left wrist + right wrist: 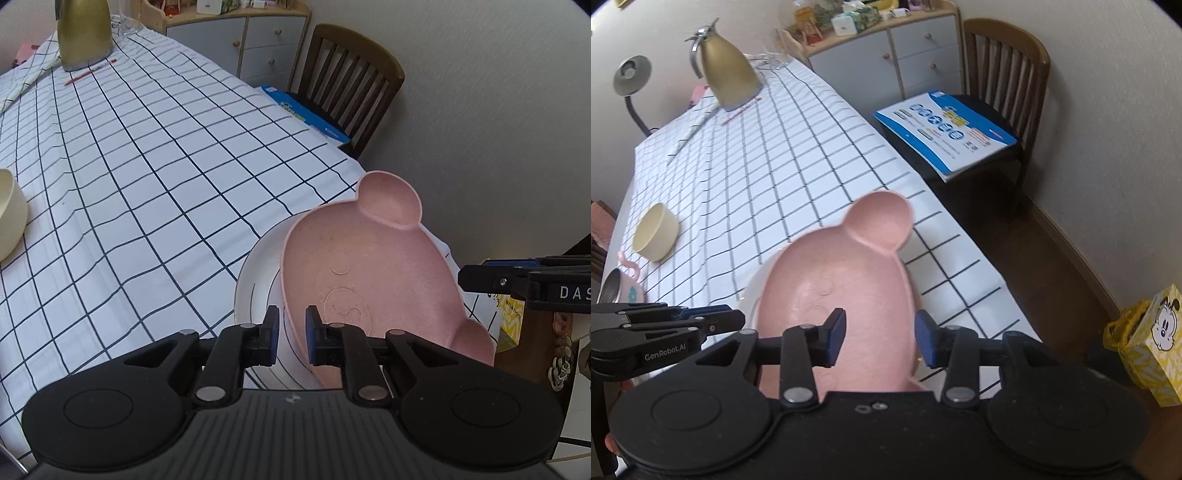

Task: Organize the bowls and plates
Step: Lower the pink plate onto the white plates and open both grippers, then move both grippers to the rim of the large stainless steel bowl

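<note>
The pink plate [369, 269] was found stacked on a white plate [255, 280] at the near corner of the table [147, 166]. Its long axis ran straight away from both grippers, with one round ear at the far end.

The left gripper [291, 328] was held at the plate's near left rim. Its jaws were set narrow with the rim between them, and the pads appeared clear of it. The right gripper [881, 339] was held over the plate's near end, jaws well apart and nothing gripped.

The stack was judged set down. The cream bowl [655, 232], well apart to the far left, was judged the next piece, and the left hand was judged nearer to it.

"GenRobot.AI" could be read on the left gripper's side in the right view, and "DAS", cut off by the frame edge, on the right gripper's side in the left view. The print on the blue leaflet [945, 129] on the chair [1004, 55] was too small to read. A cartoon dog was shown on the yellow box [1152, 339], with what seemed "BOBDOG" on its side.
</note>
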Motion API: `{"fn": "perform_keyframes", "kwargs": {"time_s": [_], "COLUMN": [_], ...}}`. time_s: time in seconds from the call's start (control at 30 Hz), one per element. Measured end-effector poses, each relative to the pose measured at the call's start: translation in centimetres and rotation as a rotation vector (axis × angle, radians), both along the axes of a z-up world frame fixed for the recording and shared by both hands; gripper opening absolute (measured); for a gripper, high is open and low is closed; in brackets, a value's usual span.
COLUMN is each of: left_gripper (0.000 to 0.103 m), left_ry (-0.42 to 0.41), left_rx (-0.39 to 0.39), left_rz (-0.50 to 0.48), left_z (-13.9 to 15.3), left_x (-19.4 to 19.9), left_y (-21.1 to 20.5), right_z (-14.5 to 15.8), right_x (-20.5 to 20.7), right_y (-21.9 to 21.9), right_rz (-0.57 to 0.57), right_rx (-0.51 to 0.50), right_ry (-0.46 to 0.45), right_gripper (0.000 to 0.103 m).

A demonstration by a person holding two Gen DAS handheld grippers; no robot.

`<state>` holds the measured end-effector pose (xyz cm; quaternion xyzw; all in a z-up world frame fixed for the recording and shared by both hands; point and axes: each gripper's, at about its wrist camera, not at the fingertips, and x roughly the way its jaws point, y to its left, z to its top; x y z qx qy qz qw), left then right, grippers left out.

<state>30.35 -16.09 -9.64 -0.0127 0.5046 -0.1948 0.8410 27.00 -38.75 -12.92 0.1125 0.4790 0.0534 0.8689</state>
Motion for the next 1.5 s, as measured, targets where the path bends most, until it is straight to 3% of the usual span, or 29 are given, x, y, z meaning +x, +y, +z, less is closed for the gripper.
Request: {"fn": "perform_keyframes", "kwargs": {"time_s": [0.1,0.27,0.53,0.6,0.73,0.8,0.83,1.1,1.5], "left_gripper": [0.023,0.054,0.056,0.06,0.077,0.077,0.077,0.077,0.077], "left_ry": [-0.023,-0.082,-0.152,-0.169,-0.214,-0.229,-0.234,-0.258,-0.217], "left_rx": [-0.012,-0.024,-0.034,-0.037,-0.023,-0.013,-0.007,0.013,0.084], "left_rz": [0.008,0.027,0.06,0.076,0.117,0.139,0.152,0.271,0.493], "left_z": [0.8,2.4,4.6,5.1,5.8,6.1,6.2,6.5,4.4], "left_x": [-0.8,-2.7,-5.7,-6.5,-8.2,-9.0,-9.4,-12.6,-16.6], "left_y": [0.9,2.5,5.7,6.7,8.9,10.1,10.7,16.6,26.4], "right_z": [0.6,1.8,4.0,4.5,5.2,5.5,5.7,5.7,2.6], "right_x": [-0.6,-1.8,-4.0,-4.5,-5.4,-5.9,-6.1,-7.6,-7.7], "right_y": [0.9,2.7,6.5,7.6,9.9,11.1,11.8,17.4,25.0], "right_rz": [0.012,0.044,0.119,0.144,0.199,0.222,0.232,0.356,0.459], "right_rx": [0.004,-0.001,-0.018,-0.029,-0.04,-0.051,-0.056,-0.058,-0.011], "right_ry": [-0.016,-0.053,-0.159,-0.189,-0.245,-0.272,-0.287,-0.324,-0.245], "right_gripper": [0.046,0.049,0.07,0.079,0.089,0.1,0.101,0.102,0.102]}}
